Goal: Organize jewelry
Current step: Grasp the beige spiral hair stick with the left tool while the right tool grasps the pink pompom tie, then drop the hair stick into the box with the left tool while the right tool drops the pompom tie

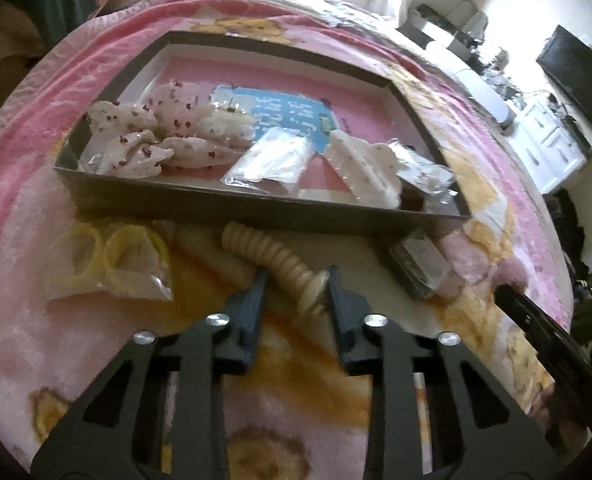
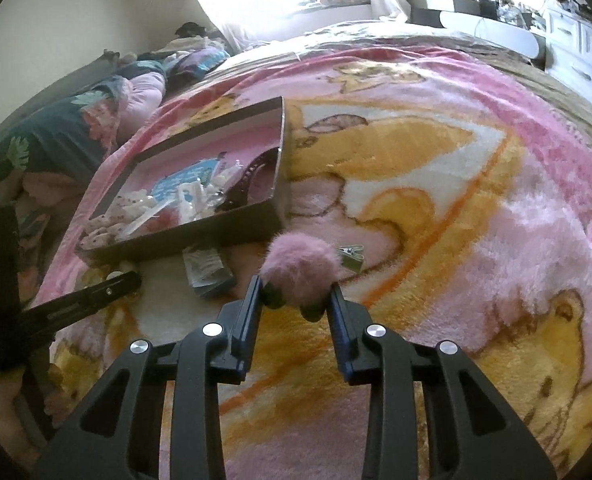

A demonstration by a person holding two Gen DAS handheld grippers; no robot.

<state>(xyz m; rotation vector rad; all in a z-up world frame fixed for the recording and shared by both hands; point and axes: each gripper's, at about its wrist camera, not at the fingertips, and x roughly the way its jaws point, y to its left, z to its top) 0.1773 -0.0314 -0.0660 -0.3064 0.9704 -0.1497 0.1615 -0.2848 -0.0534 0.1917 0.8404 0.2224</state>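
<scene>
A shallow dark box (image 1: 231,208) with a pink floor lies on the bed and holds floral scrunchies (image 1: 143,136), a white claw clip (image 1: 368,168) and clear packets (image 1: 271,160). My left gripper (image 1: 293,280) is closed around a cream spiral hair tie (image 1: 271,256) just in front of the box. My right gripper (image 2: 296,292) is closed on a fluffy pink pom-pom hair piece (image 2: 300,268) right of the box (image 2: 215,236). The pom-pom also shows at the right in the left wrist view (image 1: 488,264).
A bag of yellow bangles (image 1: 123,264) lies left of the spiral tie. A silvery packet (image 1: 416,268) lies by the box's near corner, also in the right wrist view (image 2: 207,272). A small metal clip (image 2: 352,256) lies behind the pom-pom. A pink cartoon blanket (image 2: 456,200) covers the bed.
</scene>
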